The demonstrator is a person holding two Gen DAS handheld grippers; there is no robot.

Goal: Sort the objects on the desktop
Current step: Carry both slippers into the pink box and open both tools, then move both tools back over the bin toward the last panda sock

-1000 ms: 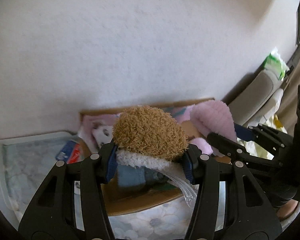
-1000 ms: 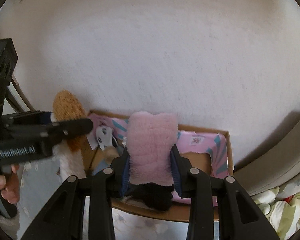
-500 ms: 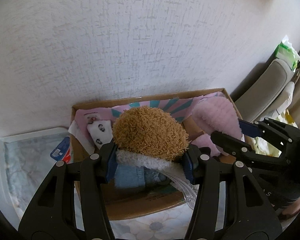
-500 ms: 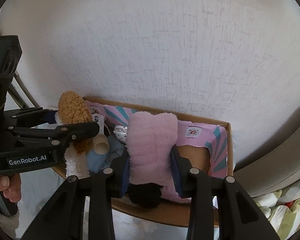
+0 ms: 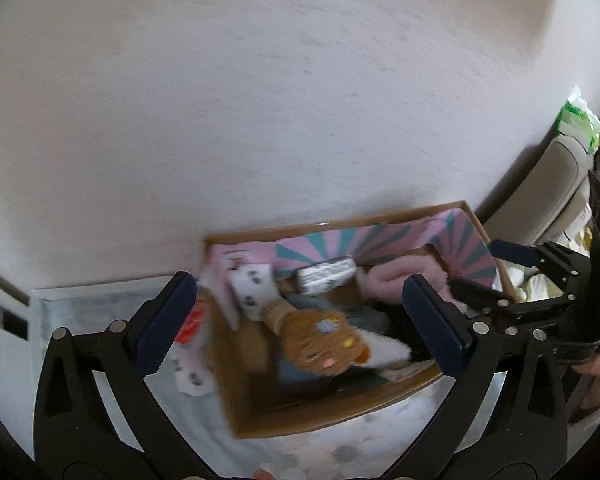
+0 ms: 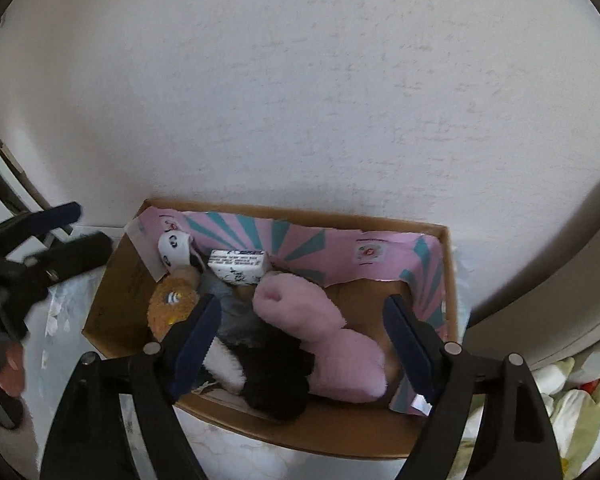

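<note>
A cardboard box (image 6: 447,264) with a pink and teal lining stands against the white wall; it also shows in the left wrist view (image 5: 300,416). A brown plush toy (image 5: 320,340) lies in its left part, also seen in the right wrist view (image 6: 172,308). A pink plush toy (image 6: 320,332) with a black part lies in the middle; its pink fur shows in the left wrist view (image 5: 388,284). My left gripper (image 5: 300,324) is open and empty above the box. My right gripper (image 6: 300,340) is open and empty above the pink toy.
A small white printed box (image 6: 238,266) and a white panda-print item (image 6: 172,246) lie at the back of the cardboard box. The box rests on a floral cloth (image 5: 340,452). A beige chair (image 5: 556,184) and bedding (image 6: 572,400) are at the right.
Both grippers have opened and let go of their plush toys, which now lie in the box. Both grippers have lifted and tilted down over the box.
</note>
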